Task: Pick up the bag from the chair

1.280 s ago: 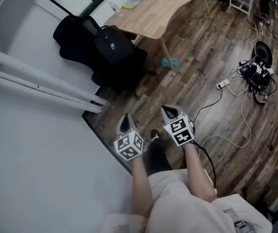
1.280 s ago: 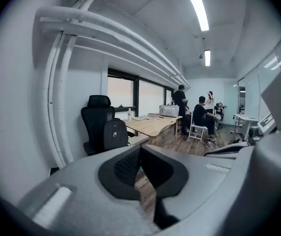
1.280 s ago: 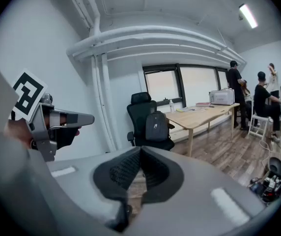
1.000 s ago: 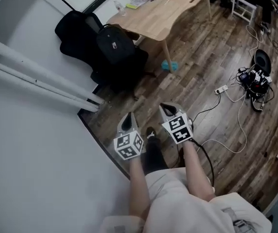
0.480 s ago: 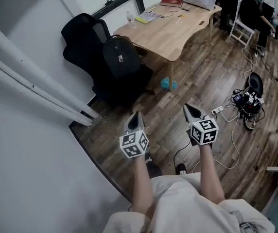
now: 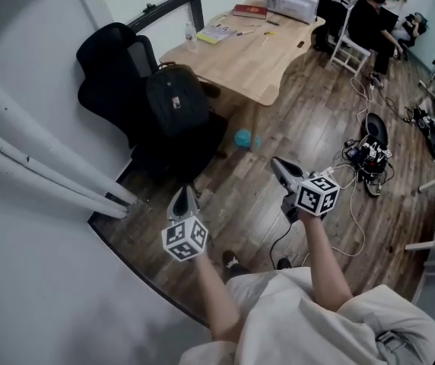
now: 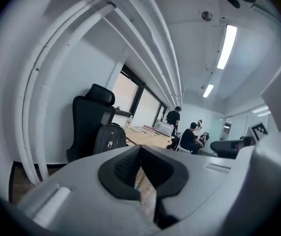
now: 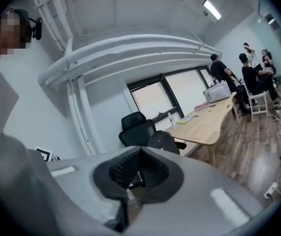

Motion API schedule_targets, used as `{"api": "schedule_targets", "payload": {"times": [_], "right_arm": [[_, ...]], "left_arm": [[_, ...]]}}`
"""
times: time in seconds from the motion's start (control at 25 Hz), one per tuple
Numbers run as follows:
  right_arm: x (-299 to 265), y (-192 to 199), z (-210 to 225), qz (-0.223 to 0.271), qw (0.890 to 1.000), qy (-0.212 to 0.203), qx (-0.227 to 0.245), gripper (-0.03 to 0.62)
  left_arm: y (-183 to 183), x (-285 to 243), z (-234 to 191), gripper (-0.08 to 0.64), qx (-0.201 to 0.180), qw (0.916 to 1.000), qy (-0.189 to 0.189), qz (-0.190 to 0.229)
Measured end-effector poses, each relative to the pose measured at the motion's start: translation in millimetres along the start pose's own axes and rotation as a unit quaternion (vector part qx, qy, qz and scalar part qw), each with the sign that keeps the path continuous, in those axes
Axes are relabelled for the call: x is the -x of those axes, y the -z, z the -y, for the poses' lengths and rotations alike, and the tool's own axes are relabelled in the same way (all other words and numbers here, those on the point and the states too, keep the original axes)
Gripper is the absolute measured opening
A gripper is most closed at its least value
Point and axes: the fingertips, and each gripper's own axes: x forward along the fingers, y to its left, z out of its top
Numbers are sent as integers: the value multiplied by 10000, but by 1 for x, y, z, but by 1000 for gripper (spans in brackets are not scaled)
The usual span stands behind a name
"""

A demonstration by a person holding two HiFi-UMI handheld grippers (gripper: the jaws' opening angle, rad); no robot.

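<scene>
The bag (image 6: 176,101) is a black backpack with a small pale tag on its front. It stands upright on the seat of the black chair (image 6: 105,59), against the backrest, off the table's (image 6: 259,59) near left corner, well ahead of me.

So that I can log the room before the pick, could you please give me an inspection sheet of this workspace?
Surface: dark wood-plank floor; light wooden desk beside the chair.
Job's things: black backpack upright on the seat of the black office chair, untouched.
Clutter: small teal object on the floor near the desk; white box, books and a bottle on the desk.
Grippers: left hand-held gripper and right hand-held gripper, both with jaws together, empty, short of the backpack.
Cables: tangle of leads on the floor.
Surroundings: white pipes along the wall; seated people beyond the desk.
</scene>
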Motion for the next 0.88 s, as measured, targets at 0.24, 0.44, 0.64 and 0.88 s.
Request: {"api": "schedule_targets", "payload": {"times": [0.24, 0.44, 0.64, 0.88], "right_arm": [[-44, 33, -26, 16, 9985, 38, -547, 0], [-66, 34, -26, 14, 9982, 87, -596, 0], [-108, 40, -38, -225, 9981, -208, -537, 0], [-185, 55, -49, -654, 9948, -631, -463, 0]], "left_arm": [[-5, -15, -47, 6, -194, 9995, 246, -84], [-3, -21, -91, 6, -36, 9999, -25, -162], [4, -24, -131, 6, 140, 9989, -281, -357], [-7, -34, -155, 6, -64, 9972, -517, -531]]}}
